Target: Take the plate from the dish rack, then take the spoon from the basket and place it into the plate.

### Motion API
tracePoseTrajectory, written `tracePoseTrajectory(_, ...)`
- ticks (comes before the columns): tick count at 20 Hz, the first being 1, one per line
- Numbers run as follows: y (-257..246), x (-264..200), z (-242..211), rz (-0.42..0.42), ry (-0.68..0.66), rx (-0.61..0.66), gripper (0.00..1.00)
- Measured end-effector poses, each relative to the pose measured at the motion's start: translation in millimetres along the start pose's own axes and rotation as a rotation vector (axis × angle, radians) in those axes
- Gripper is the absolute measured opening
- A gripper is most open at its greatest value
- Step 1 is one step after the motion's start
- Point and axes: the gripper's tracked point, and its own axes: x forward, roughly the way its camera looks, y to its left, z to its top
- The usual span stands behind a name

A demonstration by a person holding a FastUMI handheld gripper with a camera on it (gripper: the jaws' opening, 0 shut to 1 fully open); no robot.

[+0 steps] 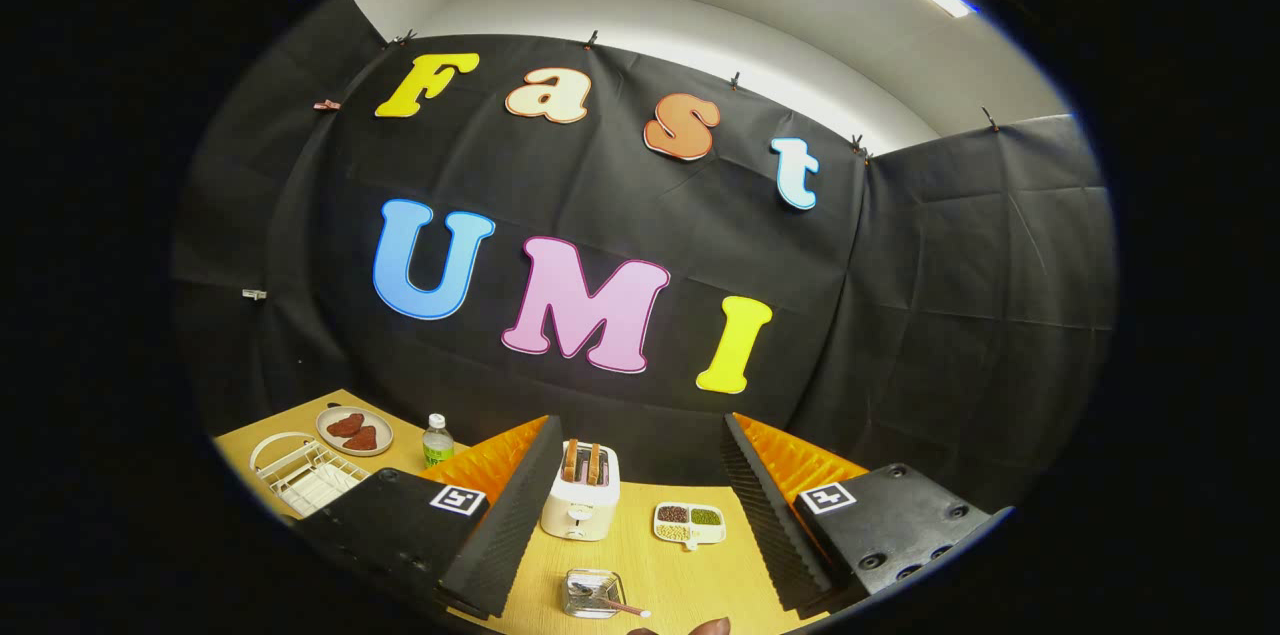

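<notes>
Two claw (640, 555) fingers spread, empty, dish rack (300, 475) partly hidden behind one.

The one camera rides on the gripper (640, 525) and looks forward along its two fingers, which stand wide apart with nothing between them. It sits above the near edge of the bench (640, 565), tilted upward, so the back wall takes most of the sight. The toaster (581, 492) stands between and beyond the fingers; the dish rack (305, 475) lies toward the far left corner.
</notes>
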Motion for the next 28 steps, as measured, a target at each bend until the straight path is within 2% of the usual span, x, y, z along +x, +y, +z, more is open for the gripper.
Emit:
tracePoseTrajectory(8, 32, 8, -9, 0.062, 0.040, 0.033, 0.98)
tracePoseTrajectory(16, 121, 26, -30, 0.242, 0.143, 0.068, 0.98)
tracePoseTrajectory(21, 188, 38, -74, 0.358, 0.334, 0.125, 0.98)
tracePoseTrajectory(28, 257, 54, -155, 0.376, 0.622, 0.205, 0.98)
